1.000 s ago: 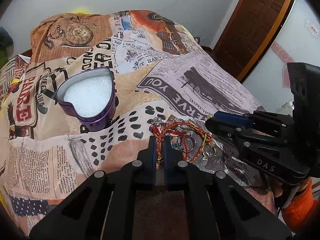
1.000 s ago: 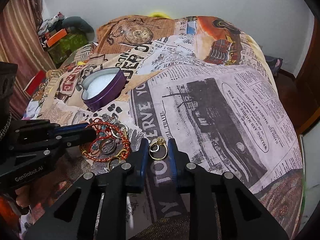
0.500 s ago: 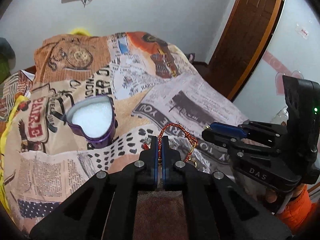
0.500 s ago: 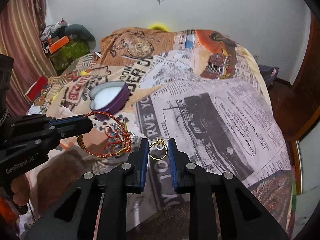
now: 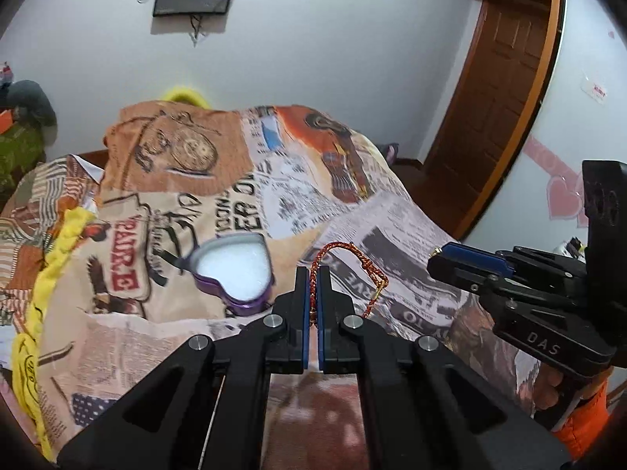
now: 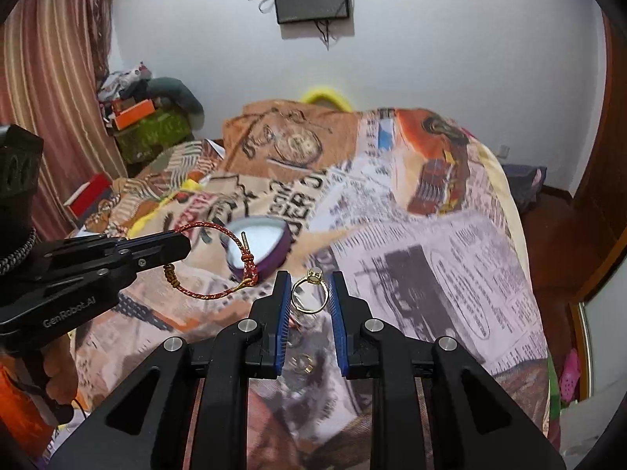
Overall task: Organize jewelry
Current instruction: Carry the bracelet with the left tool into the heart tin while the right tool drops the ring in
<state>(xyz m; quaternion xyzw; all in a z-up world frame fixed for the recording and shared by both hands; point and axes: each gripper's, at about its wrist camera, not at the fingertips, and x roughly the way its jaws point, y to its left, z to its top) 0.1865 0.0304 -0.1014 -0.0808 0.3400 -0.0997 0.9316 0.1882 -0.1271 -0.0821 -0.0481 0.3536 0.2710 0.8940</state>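
1. Nearest, the left gripper pinched a red cord bracelet in mid-air.
2. Beside it, the right gripper clamped a gold ring.
3. Beyond, the open heart tin sat on the bed; a loosened pinch could drop the ring short of it.

Even, soft indoor light; bedspread motion-blurred (fisheye bends and darkens corners).

Both hand-held grippers (raised) clamped
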